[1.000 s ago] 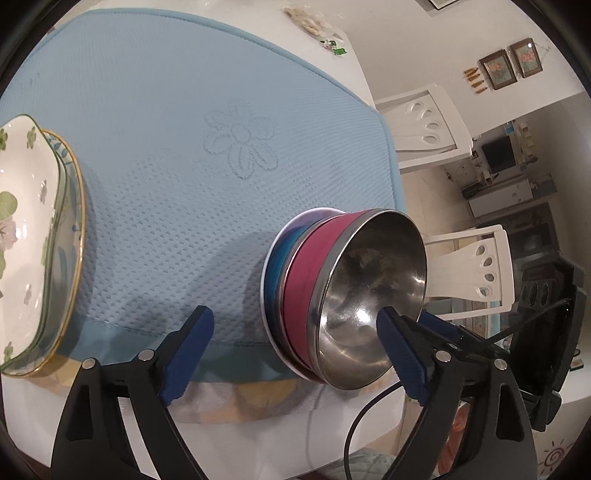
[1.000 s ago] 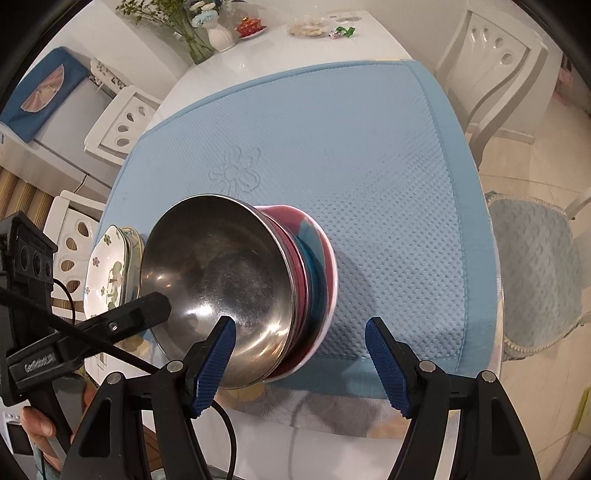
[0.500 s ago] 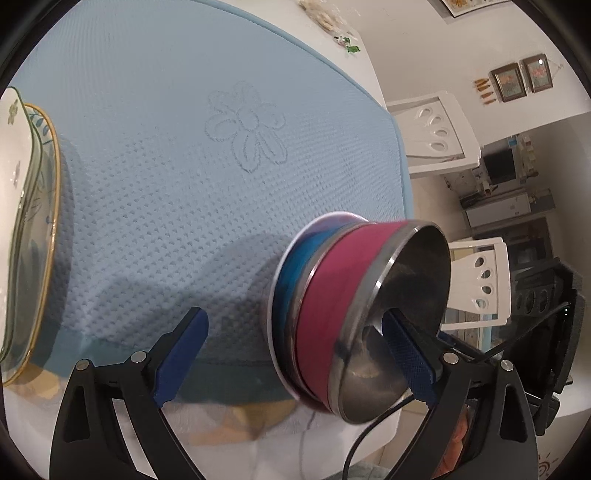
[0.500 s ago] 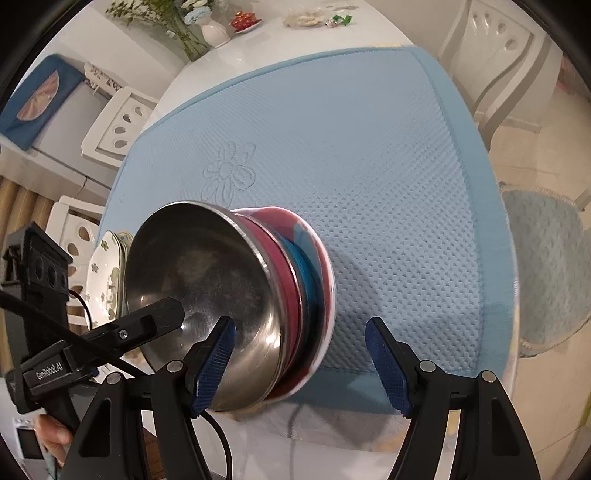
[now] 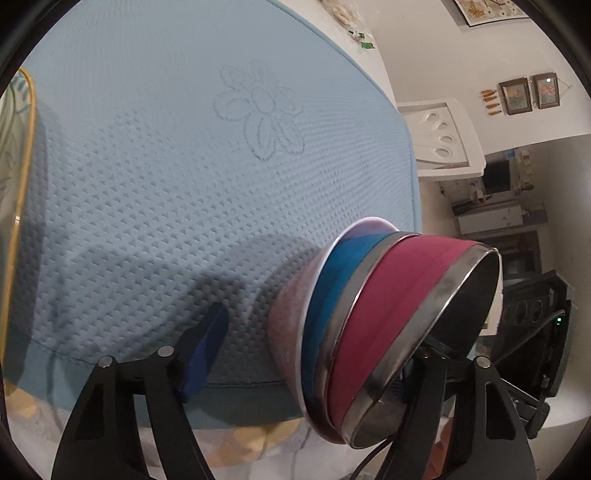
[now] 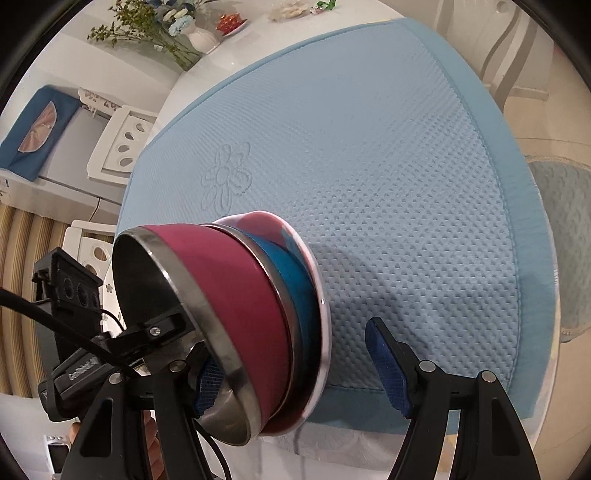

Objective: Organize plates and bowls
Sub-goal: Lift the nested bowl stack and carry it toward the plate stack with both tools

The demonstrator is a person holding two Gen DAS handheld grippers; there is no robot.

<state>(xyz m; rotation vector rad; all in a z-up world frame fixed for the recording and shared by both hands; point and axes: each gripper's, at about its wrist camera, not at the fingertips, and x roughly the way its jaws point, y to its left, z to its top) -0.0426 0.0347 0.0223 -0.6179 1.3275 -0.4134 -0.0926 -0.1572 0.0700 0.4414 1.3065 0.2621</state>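
Blue pads line the fingers of both grippers, and a stack of bowls sits between each pair. On the left gripper, one finger stands clear of the stack over the mat, while the other is hidden behind the steel bowl's rim; its fingers are closing with the stack between them, and the visible pad is not yet touching. On the right gripper, one finger reaches inside the steel bowl near its rim, and the other stands apart from the stack's outer side, so the pair is spread with a gap left.

The stack lies at the near edge of a light blue mat. It is nested: a steel bowl with a magenta wall, then a blue-walled bowl, then a pink one with a white rim. In both views the stack looks tipped on its side; whether it rests on the mat or is lifted I cannot tell.

The mat has a stitched flower and covers a white bench. At the far left edge of the left view is a gold-rimmed plate. Beyond the mat stand a vase of flowers, white chairs and framed pictures on the wall.
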